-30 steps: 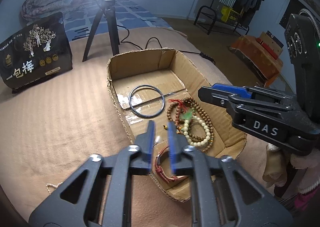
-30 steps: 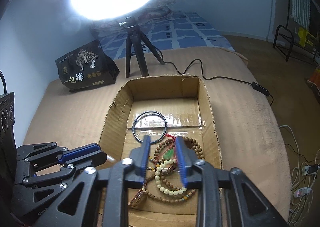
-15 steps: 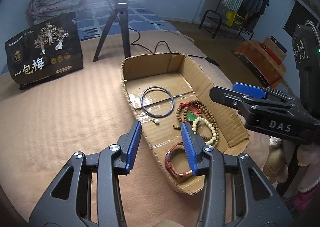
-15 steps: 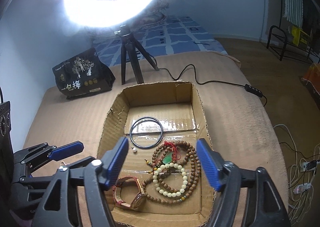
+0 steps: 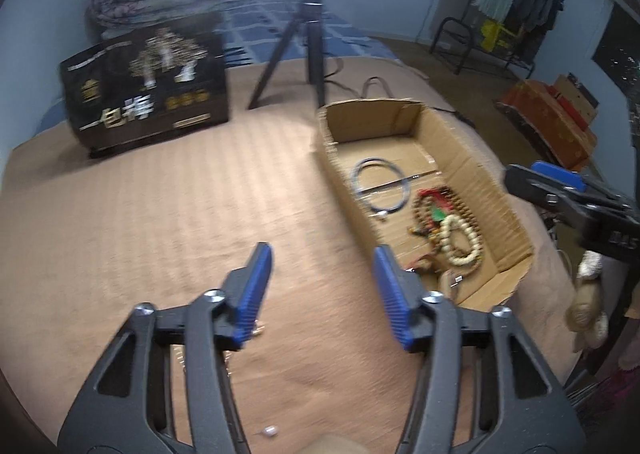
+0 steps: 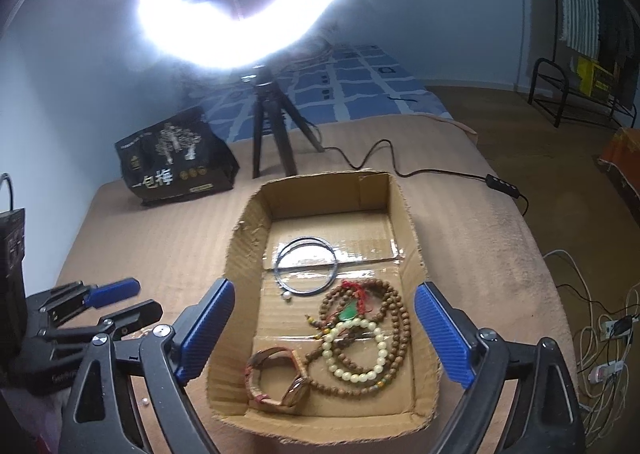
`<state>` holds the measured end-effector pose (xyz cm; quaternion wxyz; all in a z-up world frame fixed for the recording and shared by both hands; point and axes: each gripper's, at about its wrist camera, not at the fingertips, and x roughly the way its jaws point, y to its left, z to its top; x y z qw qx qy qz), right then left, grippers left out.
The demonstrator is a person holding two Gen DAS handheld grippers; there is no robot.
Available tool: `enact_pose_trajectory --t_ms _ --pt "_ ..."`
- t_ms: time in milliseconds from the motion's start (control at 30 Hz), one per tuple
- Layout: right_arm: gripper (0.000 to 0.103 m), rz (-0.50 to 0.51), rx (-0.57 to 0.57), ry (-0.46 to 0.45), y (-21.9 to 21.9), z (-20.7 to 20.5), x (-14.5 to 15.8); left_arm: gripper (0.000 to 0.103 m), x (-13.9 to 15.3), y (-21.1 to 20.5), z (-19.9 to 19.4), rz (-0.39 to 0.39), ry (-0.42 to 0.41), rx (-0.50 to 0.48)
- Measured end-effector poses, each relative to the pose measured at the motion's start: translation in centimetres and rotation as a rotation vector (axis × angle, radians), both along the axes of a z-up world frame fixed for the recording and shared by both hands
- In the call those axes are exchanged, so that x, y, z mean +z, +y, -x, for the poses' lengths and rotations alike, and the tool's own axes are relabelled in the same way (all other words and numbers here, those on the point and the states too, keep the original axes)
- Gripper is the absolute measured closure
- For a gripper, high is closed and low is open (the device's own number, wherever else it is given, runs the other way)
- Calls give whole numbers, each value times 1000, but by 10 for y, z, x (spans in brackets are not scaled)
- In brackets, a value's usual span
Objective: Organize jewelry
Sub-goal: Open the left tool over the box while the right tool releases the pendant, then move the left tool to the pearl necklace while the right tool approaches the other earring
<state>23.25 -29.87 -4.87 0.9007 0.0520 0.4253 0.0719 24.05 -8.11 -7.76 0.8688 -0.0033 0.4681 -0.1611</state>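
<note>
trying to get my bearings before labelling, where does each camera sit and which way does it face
Left wrist: rides the left gripper, angled down at the tan cover left of the cardboard box; its open blue jaws fill the foreground, the right gripper enters at right.
Right wrist: rides the right gripper, angled down over the box, jaws wide around nothing; the left gripper shows low left.
Shared: box, metal ring, bead strands, tripod, black bag.

Contents of the scene, by count.
One cardboard box (image 6: 402,214) holds one dark bangle (image 6: 306,268), one brown bead string (image 6: 394,308), one pale bead bracelet (image 6: 354,350) and one watch (image 6: 280,380); two grippers, one tripod (image 6: 266,130), one black bag (image 6: 176,162).
</note>
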Motion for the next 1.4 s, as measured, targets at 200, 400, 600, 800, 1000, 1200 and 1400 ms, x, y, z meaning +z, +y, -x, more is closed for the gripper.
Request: enact_pose_trajectory --t_ms 200,400,600,800,1000,1200,1400 --pt "7 -23 72 -22 22 19 8 45 -5 42 6 -2 37 47" --pt "6 -29 153 -23 50 35 7 45 -17 71 17 -20 61 51" --pt "6 -37 249 10 82 52 -6 45 -38 80 24 -29 110 30" --pt "16 -31 360 62 116 69 -27 45 -54 82 23 -22 156 36" --pt "27 -15 454 129 144 81 -56 45 -70 90 22 -4 215 59" --pt "40 -1 532 170 167 89 -78 45 -85 86 22 -17 252 47" --pt "52 -7 575 203 183 90 -91 45 -92 81 19 -33 260 47"
